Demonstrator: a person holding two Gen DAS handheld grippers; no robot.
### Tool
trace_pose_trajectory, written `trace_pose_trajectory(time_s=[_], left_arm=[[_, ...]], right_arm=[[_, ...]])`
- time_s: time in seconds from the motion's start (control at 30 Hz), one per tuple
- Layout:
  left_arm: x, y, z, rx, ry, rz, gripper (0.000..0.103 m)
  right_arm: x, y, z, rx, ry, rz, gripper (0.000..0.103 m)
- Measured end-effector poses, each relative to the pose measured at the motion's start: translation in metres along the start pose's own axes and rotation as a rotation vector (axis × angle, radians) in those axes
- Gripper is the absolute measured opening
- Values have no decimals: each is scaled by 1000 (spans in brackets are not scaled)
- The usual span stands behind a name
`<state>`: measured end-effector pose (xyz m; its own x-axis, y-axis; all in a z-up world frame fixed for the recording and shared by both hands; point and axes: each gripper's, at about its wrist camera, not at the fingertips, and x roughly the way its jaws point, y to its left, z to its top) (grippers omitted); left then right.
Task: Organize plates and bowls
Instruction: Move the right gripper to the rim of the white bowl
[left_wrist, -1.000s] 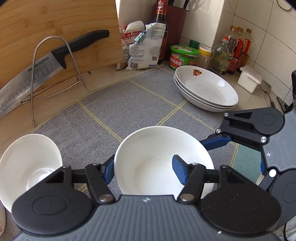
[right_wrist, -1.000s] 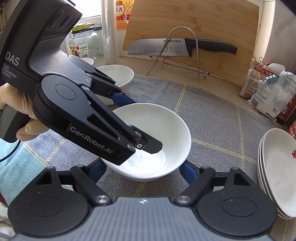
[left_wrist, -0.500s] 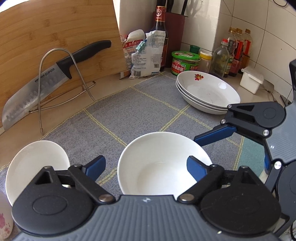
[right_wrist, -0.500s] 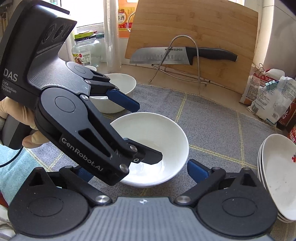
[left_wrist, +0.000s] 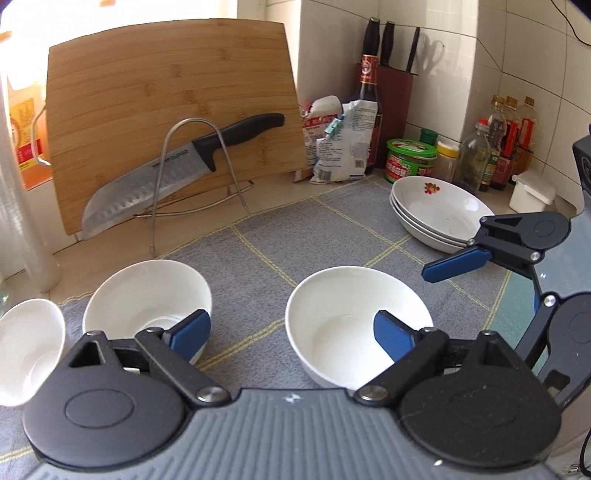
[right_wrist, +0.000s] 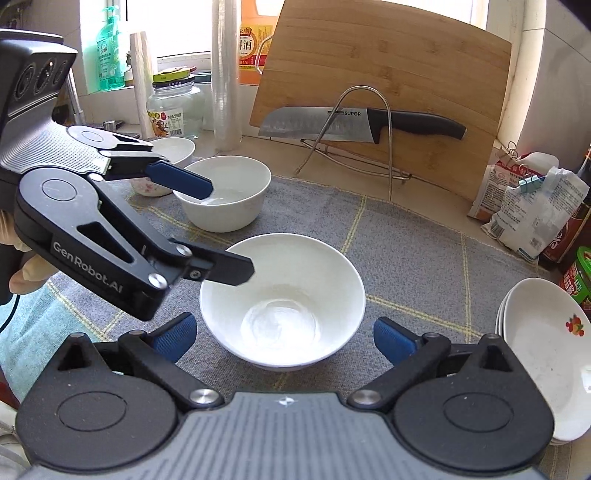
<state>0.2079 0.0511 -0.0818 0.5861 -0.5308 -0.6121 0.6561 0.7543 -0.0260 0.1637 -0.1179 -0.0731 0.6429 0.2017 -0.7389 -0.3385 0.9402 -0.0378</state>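
Plainly, the near white bowl (right_wrist: 282, 304) is glazed ceramic: stiff, smooth, probably slippery on the pads, fairly heavy for its size, and liable to chip if knocked against another bowl. It sits upright on the grey cloth (right_wrist: 406, 251) that covers the surface, between the fingers of the right hand-held gripper (right_wrist: 284, 338), whose jaws stand wide apart and touch nothing. The left hand-held gripper (left_wrist: 291, 334) is also spread, with nothing clamped; in its own view one blue pad overlaps this bowl's near rim and the other overlaps the second bowl (left_wrist: 147, 299), though whether either touches I cannot tell. The best hold, I judge, is across the rim wall, one pad inside and one outside, since the curved outer flank offers little purchase.

Counting: three white bowls are in view, the near one, the second just beyond it, and a third (left_wrist: 27, 347) at the left edge. A smaller flowered dish (right_wrist: 149, 186) hides partly behind the left gripper, so I leave it uncounted. The plates (left_wrist: 439, 214) form one stack of three, well apart to the right. One knife (right_wrist: 362, 123) rests in a wire rack.
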Motion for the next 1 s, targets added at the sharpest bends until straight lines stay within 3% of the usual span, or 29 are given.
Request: trace_pose_trajectory(time_s=[0.23, 0.4, 0.7, 1.0], left_arm=[[-14, 19, -21, -60, -19, 192, 95], [-15, 32, -34, -78, -2, 259, 95], [-5, 42, -39, -69, -9, 339, 95], [12, 48, -38, -98, -26, 366, 95]], right_arm=[[-2, -2, 3, 9, 0, 1, 103], [1, 1, 14, -15, 0, 18, 103], [19, 7, 55, -92, 0, 87, 103], [52, 14, 99, -163, 24, 141, 103]])
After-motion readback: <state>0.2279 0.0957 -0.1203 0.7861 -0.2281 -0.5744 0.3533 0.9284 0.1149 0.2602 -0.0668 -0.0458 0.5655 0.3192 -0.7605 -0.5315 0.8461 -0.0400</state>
